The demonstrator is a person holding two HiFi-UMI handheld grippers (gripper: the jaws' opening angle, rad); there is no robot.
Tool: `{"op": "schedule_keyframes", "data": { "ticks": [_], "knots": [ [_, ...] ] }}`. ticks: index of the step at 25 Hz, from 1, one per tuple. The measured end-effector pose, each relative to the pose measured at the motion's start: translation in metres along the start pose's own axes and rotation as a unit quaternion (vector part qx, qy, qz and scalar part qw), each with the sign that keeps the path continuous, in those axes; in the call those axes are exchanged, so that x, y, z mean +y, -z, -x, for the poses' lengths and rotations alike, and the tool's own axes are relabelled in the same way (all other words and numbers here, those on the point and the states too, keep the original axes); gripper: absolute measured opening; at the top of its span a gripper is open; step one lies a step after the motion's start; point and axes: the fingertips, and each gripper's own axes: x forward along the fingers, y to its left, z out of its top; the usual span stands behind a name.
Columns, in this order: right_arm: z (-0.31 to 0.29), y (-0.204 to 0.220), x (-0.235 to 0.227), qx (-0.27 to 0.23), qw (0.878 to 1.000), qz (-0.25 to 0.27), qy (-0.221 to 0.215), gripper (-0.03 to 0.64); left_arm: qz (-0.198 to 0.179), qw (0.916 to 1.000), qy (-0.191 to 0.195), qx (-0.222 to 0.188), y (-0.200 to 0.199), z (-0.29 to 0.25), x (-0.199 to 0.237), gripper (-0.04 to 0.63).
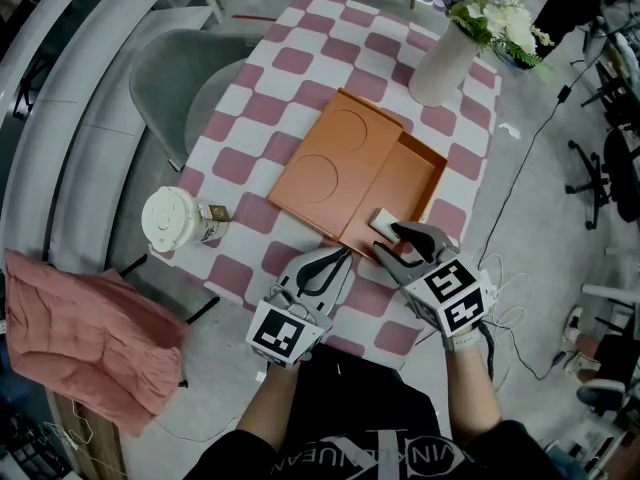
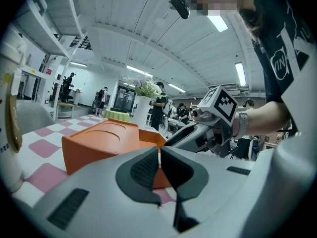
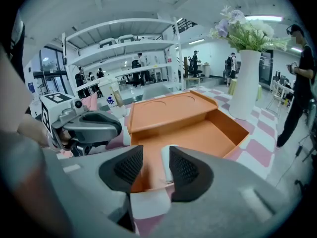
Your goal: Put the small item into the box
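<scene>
The orange box [image 1: 400, 183] lies open on the checkered table, its lid [image 1: 335, 158] flat beside it on the left. A small white item [image 1: 383, 220] rests inside the box against the near wall. My right gripper [image 1: 402, 246] hovers over that near wall with its jaws open. In the right gripper view the white item [image 3: 167, 163] shows in the gap, close to the right pad and apart from the left one. My left gripper [image 1: 328, 266] is shut and empty just left of it, near the box's front corner [image 2: 99, 143].
A white vase with flowers [image 1: 445, 58] stands past the box at the table's far right. A lidded white cup [image 1: 172, 218] sits at the left table edge. A grey chair [image 1: 190, 78] and a pink cloth [image 1: 90, 338] are left of the table.
</scene>
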Motion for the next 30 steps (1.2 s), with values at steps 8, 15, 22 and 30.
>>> {"op": "schedule_keyframes", "data": {
  "ticks": [8,15,22,30],
  "knots": [
    [0.021,-0.006,-0.001,-0.064,0.998,-0.022,0.0,0.109,-0.004,1.0,0.004,-0.002,0.001,-0.002,-0.012,0.02],
    [0.042,-0.013,-0.002,-0.109,0.994,-0.026,0.007,0.049,-0.005,1.0,-0.003,-0.001,-0.005,-0.002,-0.015,0.02],
    [0.057,-0.016,-0.004,-0.13,0.991,-0.034,0.016,0.008,-0.01,0.9999,-0.006,-0.007,-0.017,-0.001,-0.016,0.02],
    [0.068,-0.022,-0.006,-0.15,0.988,-0.038,0.019,0.006,-0.009,0.9997,-0.012,-0.019,-0.03,-0.001,-0.012,0.02]
  ]
}}
